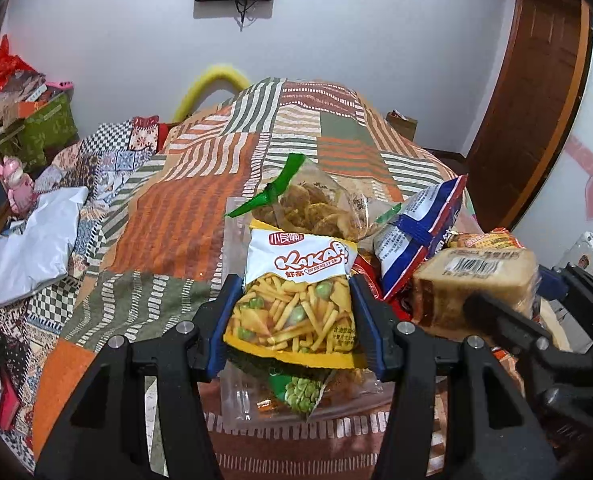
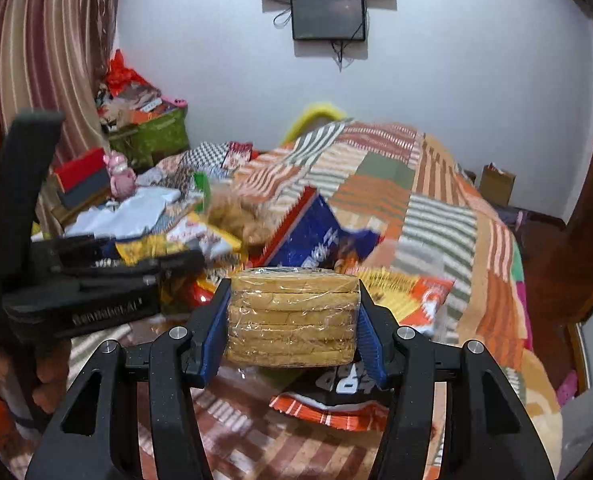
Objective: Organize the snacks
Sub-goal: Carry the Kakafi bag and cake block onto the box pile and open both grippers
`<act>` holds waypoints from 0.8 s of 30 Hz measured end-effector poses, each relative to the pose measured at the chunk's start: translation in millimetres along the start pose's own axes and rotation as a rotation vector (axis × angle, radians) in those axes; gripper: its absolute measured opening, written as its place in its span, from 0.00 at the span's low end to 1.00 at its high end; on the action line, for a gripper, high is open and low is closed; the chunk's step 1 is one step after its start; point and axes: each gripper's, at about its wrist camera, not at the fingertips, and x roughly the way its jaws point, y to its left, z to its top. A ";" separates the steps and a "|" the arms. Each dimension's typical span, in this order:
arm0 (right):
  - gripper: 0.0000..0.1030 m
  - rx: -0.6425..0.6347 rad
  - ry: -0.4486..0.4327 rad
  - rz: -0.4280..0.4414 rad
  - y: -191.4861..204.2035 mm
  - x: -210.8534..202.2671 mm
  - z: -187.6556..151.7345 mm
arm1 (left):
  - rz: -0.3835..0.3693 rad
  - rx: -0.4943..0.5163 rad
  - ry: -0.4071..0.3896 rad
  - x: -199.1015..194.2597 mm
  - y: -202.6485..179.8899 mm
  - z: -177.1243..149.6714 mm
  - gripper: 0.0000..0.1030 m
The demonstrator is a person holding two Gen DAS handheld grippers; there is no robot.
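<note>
Though my left gripper (image 1: 292, 312) hides both side edges of the yellow snack bag (image 1: 296, 292) it squeezes, its glossy front shows fries and green peas. It hangs over a clear plastic tray (image 1: 236, 396) whose contents are mostly covered; only a green pea packet (image 1: 300, 390) peeks out below. Farther off lie a crinkled clear bag of fried pieces (image 1: 316, 208) and a blue-and-white bag (image 1: 420, 232). My right gripper (image 2: 292, 320) clamps a round stack of tan biscuits (image 2: 292, 316) in shiny film, above blurred packets on the striped patchwork quilt (image 2: 436, 208).
</note>
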 end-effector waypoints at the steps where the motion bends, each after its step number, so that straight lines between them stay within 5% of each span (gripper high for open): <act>1: 0.51 -0.008 -0.001 -0.002 0.7 -0.9 -0.4 | 0.004 0.011 -0.003 -0.6 -2.1 -0.8 0.52; 17: 0.62 -0.057 -0.025 -0.030 6.5 -23.9 7.1 | -0.026 0.033 -0.045 -32.4 -9.9 0.1 0.61; 24: 0.62 -0.009 -0.070 -0.008 0.5 -61.8 6.8 | -0.036 0.005 -0.141 -81.9 -11.0 -8.1 0.61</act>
